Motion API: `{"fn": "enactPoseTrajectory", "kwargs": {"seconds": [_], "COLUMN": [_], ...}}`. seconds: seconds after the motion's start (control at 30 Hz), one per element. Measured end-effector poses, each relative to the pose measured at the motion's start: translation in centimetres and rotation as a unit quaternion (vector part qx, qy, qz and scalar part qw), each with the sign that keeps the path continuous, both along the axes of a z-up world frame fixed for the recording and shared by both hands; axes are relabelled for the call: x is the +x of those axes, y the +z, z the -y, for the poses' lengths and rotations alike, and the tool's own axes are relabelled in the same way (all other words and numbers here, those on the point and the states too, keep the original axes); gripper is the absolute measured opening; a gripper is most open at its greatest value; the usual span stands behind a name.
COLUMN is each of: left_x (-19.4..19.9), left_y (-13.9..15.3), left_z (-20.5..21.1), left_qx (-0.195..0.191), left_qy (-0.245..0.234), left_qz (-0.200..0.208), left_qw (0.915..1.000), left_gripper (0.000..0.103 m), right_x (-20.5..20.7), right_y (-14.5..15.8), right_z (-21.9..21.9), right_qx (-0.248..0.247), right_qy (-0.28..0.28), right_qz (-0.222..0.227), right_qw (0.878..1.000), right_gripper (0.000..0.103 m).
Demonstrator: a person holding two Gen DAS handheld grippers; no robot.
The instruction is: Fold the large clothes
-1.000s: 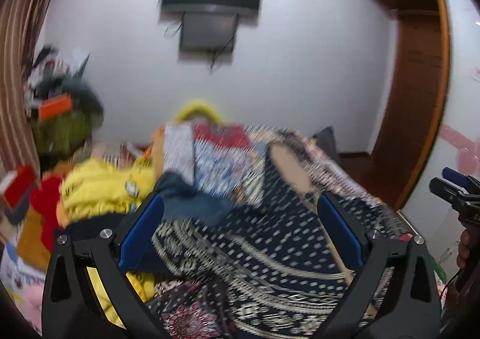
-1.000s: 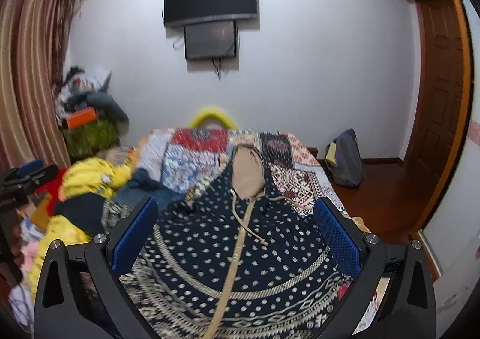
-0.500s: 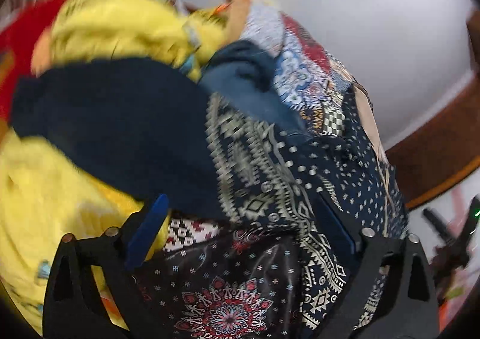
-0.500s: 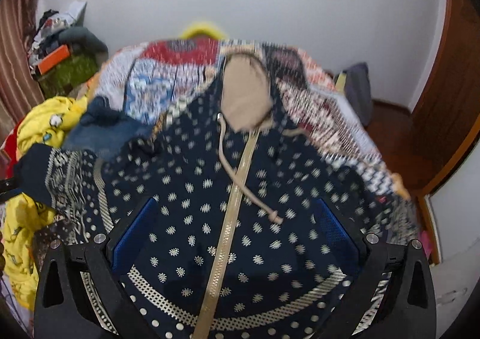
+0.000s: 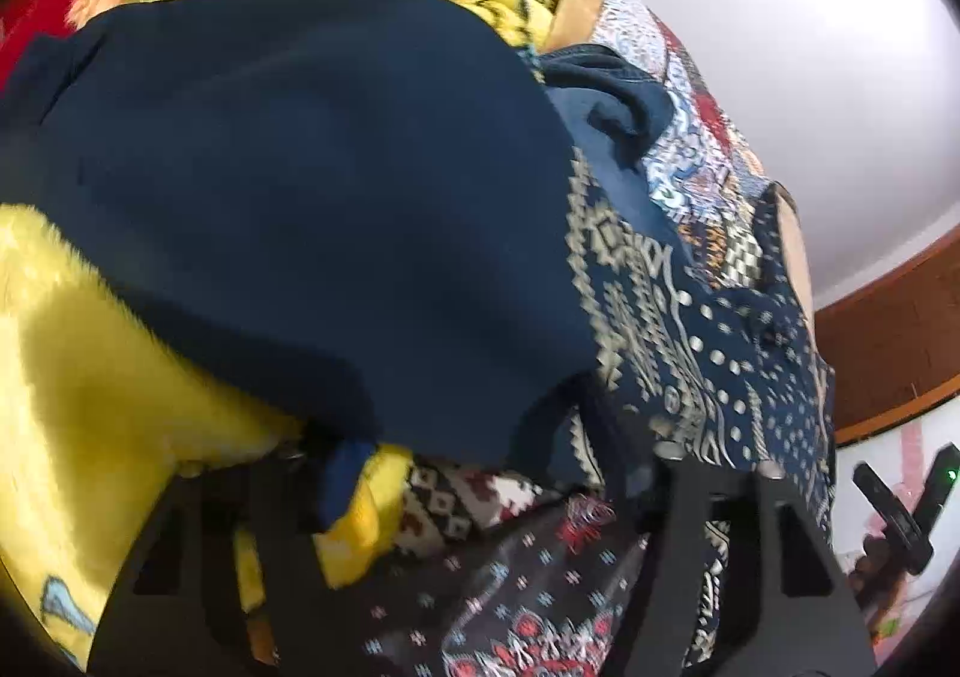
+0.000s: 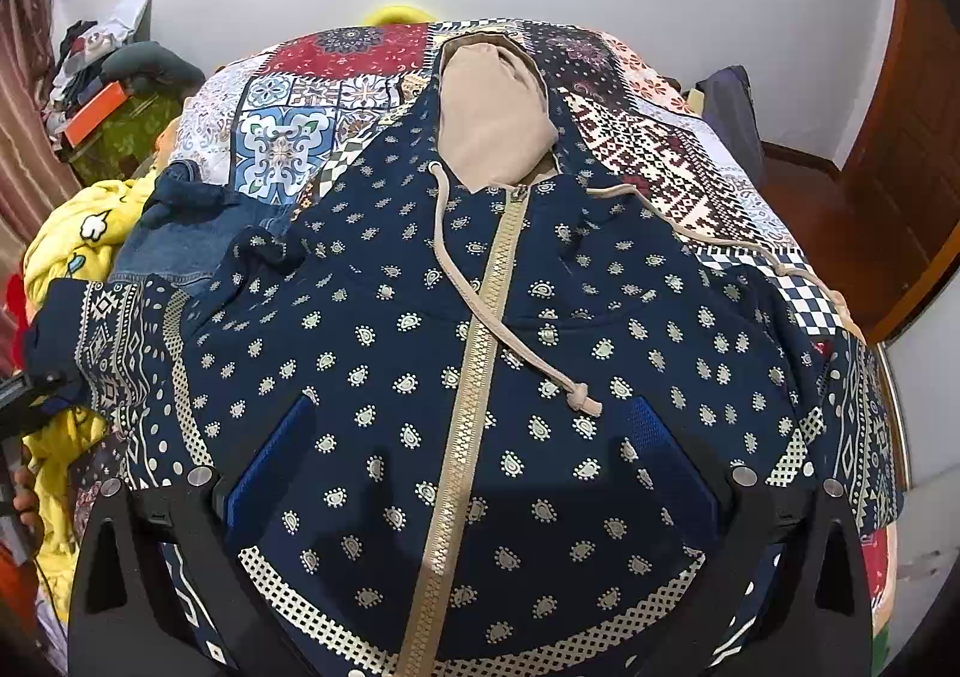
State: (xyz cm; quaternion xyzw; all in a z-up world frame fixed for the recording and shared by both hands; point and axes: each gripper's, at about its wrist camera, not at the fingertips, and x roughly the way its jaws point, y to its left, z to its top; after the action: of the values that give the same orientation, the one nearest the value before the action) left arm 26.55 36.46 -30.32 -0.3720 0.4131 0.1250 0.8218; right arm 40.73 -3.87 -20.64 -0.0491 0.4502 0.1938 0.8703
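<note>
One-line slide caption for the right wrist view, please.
Right gripper, jaws open, above a navy zip hoodie spread on a patchwork bedspread.

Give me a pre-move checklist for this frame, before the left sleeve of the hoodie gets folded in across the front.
1. Hoodie lies flat, front up, on the bed: ok.
2. Zipper closed down the front: ok as far as it shows.
3. Left gripper is around the plain navy sleeve cuff: ok for position. Whether it has shut on the cloth: cannot tell.
4. Right gripper open and clear of the cloth: ok, it hovers above the chest.
5. Fold path free: not ok, a drawstring trails loose across the chest.
6. Sleeve free of other laundry: not ok, it rests on the yellow blanket.
</note>
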Motion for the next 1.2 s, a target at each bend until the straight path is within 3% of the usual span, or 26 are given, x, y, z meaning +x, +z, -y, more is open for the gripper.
{"fn": "enactPoseTrajectory", "kwargs": {"seconds": [0.03,0.1,0.2,0.33,0.47,0.63,0.73,0.9,1.03,1.2], "left_x": [0.1,0.3,0.3,0.9,2.8,6.0,8.1,11.4,12.8,12.7], "left_y": [-0.1,-0.1,1.4,5.9,11.4,17.0,18.5,17.2,13.1,8.3], "left_z": [-0.3,-0.7,-0.7,1.1,4.0,10.0,14.7,23.7,29.4,34.6], "left_qx": [-0.001,0.007,0.039,0.116,0.179,0.229,0.232,0.215,0.178,0.184], "left_qy": [0.009,0.024,0.05,0.054,0.022,-0.052,-0.104,-0.199,-0.261,-0.318], "left_qz": [-0.004,-0.013,-0.022,-0.007,0.03,0.082,0.107,0.111,0.066,0.011], "left_qw": [1.0,0.9996,0.9978,0.9917,0.9831,0.9687,0.9612,0.9497,0.9465,0.93], "left_gripper": [0.049,0.029,0.01,0.007,0.003,0.002,0.002,0.002,0.002,0.002], "right_x": [-0.1,-0.4,-0.9,-1.9,-2.7,-3.7,-4.3,-4.9,-6.1,-6.9], "right_y": [0.1,0.4,1.0,2.4,3.8,5.0,5.4,5.4,5.5,5.1], "right_z": [0.2,0.3,0.8,1.7,2.6,4.3,5.6,7.6,9.1,10.4], "right_qx": [0.0,-0.003,-0.009,-0.015,-0.012,-0.007,-0.002,-0.004,-0.007,-0.017], "right_qy": [0.0,-0.001,0.001,0.005,0.008,0.01,0.011,0.015,0.022,0.027], "right_qz": [0.001,0.003,0.01,0.027,0.041,0.057,0.06,0.056,0.063,0.061], "right_qw": [1.0,1.0,1.0,1.0,0.999,0.998,0.998,0.998,0.998,0.998], "right_gripper": [0.103,0.103,0.103,0.103,0.103,0.103,0.103,0.103,0.103,0.103]}}
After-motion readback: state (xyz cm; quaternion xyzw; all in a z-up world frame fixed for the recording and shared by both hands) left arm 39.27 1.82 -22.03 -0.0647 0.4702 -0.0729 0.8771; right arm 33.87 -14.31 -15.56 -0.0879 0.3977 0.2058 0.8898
